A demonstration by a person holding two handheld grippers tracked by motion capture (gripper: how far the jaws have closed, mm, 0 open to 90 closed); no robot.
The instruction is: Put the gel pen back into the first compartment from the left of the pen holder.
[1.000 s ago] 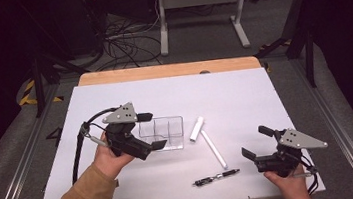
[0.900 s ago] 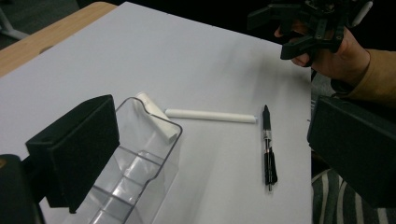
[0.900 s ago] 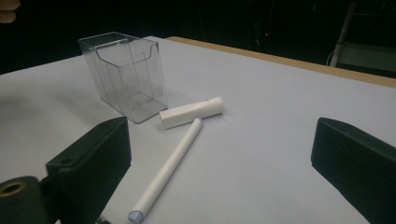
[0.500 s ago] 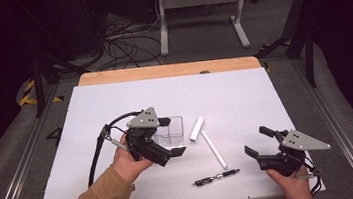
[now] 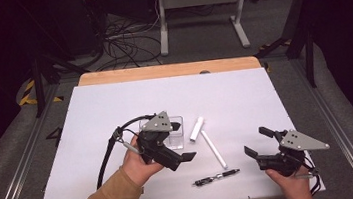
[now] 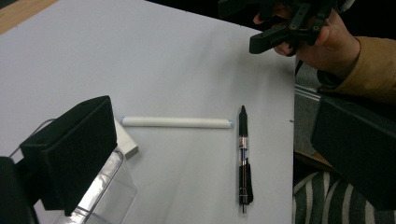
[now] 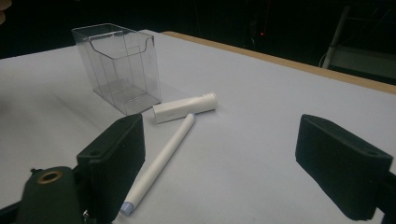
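A clear plastic organiser box (image 5: pixel 174 132) stands upright on the white bench (image 5: pixel 115 106), a little left of centre in the high view. In the right gripper view it sits in the upper left of the frame; clear partitions show inside it and its compartments hold nothing.

The left gripper (image 5: pixel 182 141) is over the box's near side in the high view, with its jaws spread apart and nothing between them. In the left gripper view one jaw hangs above the box's rim at the lower left of the frame.

Just right of the box lie two white pieces: a short white cap (image 5: pixel 197 128) and a long white marker (image 5: pixel 214 149). In the right gripper view the cap lies just beside the box's base and the marker's upper end comes close to it; whether they touch cannot be told.

A black pen (image 5: pixel 216 177) lies near the lower edge of the bench, in the lower middle of the high view, near the marker's lower end.

The right gripper (image 5: pixel 261 141) is at the lower right of the high view, its jaws wide apart and gripping nothing, well apart from the box.
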